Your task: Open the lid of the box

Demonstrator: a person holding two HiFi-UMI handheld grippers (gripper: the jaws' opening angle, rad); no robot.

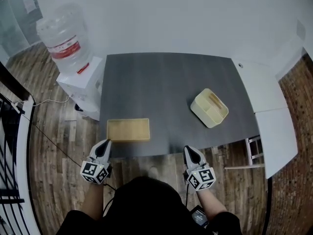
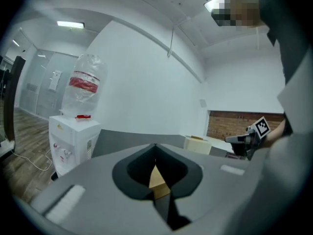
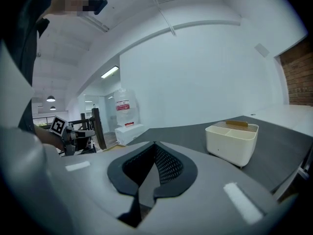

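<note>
A cream box (image 1: 209, 107) with a wooden strip on its top stands on the right half of the dark grey table (image 1: 161, 82); the right gripper view shows the box (image 3: 231, 141) ahead to the right, well clear of the jaws. My left gripper (image 1: 106, 143) hovers shut at the table's front edge, just left of a flat wooden tray (image 1: 128, 129), a corner of which shows behind its closed tips (image 2: 155, 146). My right gripper (image 1: 188, 151) is shut and holds nothing, off the front edge and short of the box, its tips (image 3: 154, 144) pressed together.
A white water dispenser (image 1: 73, 67) with a bottle on it stands off the table's left side. A white side surface (image 1: 266, 97) adjoins the table on the right. A black railing (image 1: 12, 146) runs along the far left, over wooden floor.
</note>
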